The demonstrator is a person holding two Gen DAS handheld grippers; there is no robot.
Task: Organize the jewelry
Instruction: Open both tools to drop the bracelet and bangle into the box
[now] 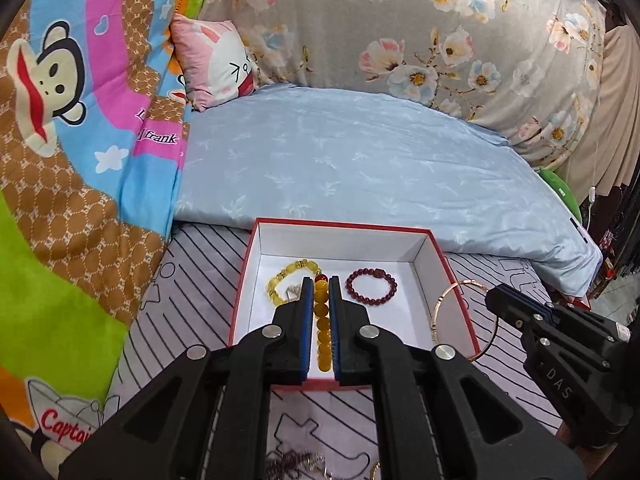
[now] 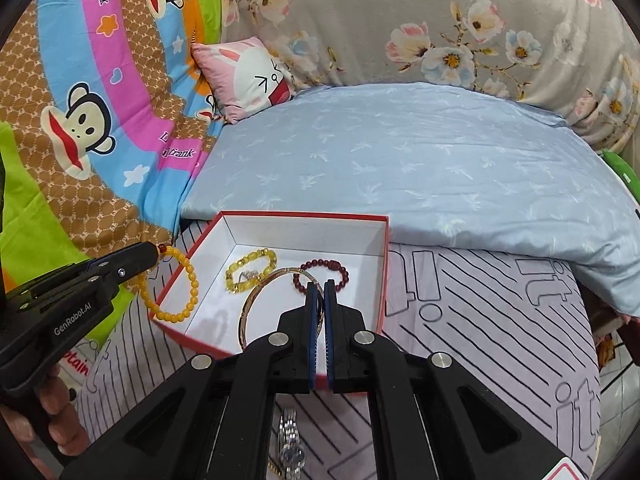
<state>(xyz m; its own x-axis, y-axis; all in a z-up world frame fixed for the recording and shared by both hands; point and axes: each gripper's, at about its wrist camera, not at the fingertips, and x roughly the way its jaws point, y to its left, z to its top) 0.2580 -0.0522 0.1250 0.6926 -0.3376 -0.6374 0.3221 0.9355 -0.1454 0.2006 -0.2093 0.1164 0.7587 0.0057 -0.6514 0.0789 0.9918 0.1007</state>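
Note:
A red box with a white inside (image 1: 424,256) (image 2: 304,228) lies on the striped sheet. In it lie a yellow crystal bracelet (image 1: 280,280) (image 2: 250,268) and a dark red bead bracelet (image 1: 371,285) (image 2: 320,276). My left gripper (image 1: 321,284) (image 2: 154,254) is shut on an amber bead bracelet (image 1: 322,328) (image 2: 176,284), held above the box's left edge. My right gripper (image 2: 319,288) (image 1: 494,296) is shut on a thin gold bangle (image 2: 276,304) (image 1: 460,320), held over the box's right side.
A silver watch (image 2: 290,440) lies on the sheet near me, with a dark beaded piece (image 1: 292,462) beside it. A blue pillow (image 1: 360,160), floral quilt (image 1: 440,40), monkey-print blanket (image 1: 80,120) and pink cushion (image 1: 216,60) lie behind the box.

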